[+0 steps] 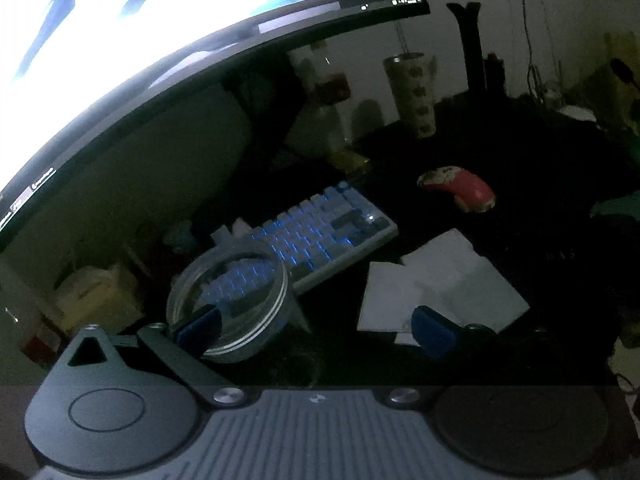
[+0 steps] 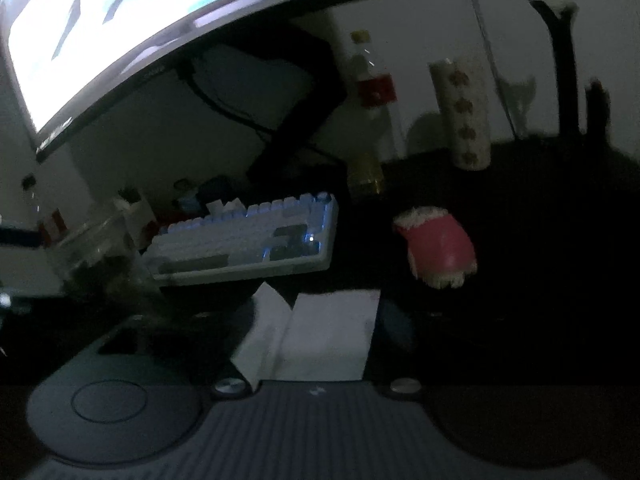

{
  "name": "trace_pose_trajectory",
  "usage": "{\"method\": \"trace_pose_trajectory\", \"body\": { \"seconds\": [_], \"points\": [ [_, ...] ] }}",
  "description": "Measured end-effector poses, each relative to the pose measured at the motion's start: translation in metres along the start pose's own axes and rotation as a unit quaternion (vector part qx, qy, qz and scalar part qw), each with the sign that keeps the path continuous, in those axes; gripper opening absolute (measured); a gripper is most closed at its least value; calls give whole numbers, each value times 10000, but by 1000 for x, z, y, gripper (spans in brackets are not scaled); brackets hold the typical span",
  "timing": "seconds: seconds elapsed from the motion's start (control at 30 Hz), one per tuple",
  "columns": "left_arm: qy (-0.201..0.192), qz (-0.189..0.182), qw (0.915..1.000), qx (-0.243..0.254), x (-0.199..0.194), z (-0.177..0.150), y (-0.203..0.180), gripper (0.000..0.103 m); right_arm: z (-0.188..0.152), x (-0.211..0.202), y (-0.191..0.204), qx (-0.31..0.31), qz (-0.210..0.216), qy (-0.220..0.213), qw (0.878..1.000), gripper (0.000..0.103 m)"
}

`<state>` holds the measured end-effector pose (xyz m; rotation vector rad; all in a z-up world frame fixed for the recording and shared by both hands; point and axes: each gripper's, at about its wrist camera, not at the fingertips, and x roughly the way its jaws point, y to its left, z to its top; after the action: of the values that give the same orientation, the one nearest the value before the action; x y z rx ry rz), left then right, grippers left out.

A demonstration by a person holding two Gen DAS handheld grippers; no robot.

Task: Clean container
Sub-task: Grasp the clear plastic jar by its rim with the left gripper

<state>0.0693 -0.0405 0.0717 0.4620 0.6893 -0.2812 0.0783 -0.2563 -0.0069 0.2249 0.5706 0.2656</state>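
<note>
Holding the clear glass container aloft over the keyboard, your left gripper stands wide apart, one blue finger hooked inside the rim and nothing clamping it. That's your danger: tilt and the jar slides off onto the keys. Your right gripper appears to pinch the white paper towel, though dim blur hides whether it's truly clamped. Push that wad in hard and you could lever the jar loose.
</note>
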Motion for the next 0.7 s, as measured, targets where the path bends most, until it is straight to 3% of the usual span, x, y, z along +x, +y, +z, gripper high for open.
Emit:
{"method": "trace_pose_trajectory", "body": {
  "seconds": [0.2, 0.27, 0.33, 0.37, 0.4, 0.6, 0.7],
  "points": [
    [305, 217, 9989, 267, 29, 8, -1, 102, 6, 13, -7, 199, 76, 57, 9998, 85],
    [377, 161, 9988, 279, 36, 9, -1, 96, 6, 16, -9, 212, 31, 91, 9997, 85],
    [460, 173, 9985, 240, 43, 8, 3, 63, 5, 17, -12, 286, 71, 64, 9995, 85],
    [440, 274, 9984, 221, 44, 7, 5, 53, 6, 16, -12, 313, 98, 33, 9995, 85],
    [399, 376, 9983, 199, 45, 6, 8, 30, 5, 16, -12, 330, 115, -3, 9994, 85],
    [-83, 150, 9964, -830, 32, -26, 47, 24, 2, 17, -7, 194, 81, -26, 9998, 85],
    [-107, -202, 9838, -1777, 18, -60, 71, 29, 0, 19, -7, 262, 109, 40, 9996, 85]
  ]
}}
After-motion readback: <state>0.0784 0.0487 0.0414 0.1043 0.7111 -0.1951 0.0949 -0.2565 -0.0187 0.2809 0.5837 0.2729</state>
